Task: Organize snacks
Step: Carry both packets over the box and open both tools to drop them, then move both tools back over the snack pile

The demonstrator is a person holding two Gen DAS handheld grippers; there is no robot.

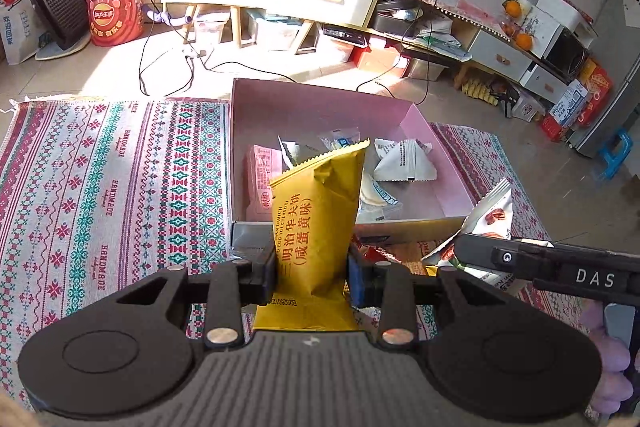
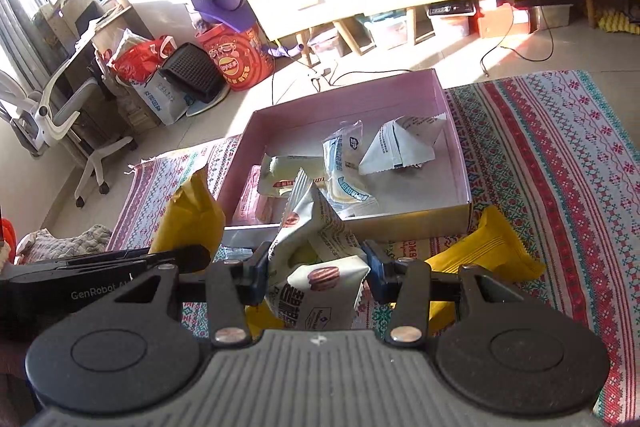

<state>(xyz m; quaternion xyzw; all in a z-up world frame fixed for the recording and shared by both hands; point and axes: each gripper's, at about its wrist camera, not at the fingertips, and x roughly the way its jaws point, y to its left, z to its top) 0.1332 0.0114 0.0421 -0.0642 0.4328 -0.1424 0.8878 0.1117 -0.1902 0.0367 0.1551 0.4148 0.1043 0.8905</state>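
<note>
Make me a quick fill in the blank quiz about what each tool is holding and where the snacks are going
1. The left tool is shut on a ____ snack packet with red lettering.
2. The right tool grips a white packet printed with brown ____.
3. Several snacks already lie inside the open ____ box.
4. The box rests on a patterned ____.

Missing words: yellow; cookies; pink; rug
</note>
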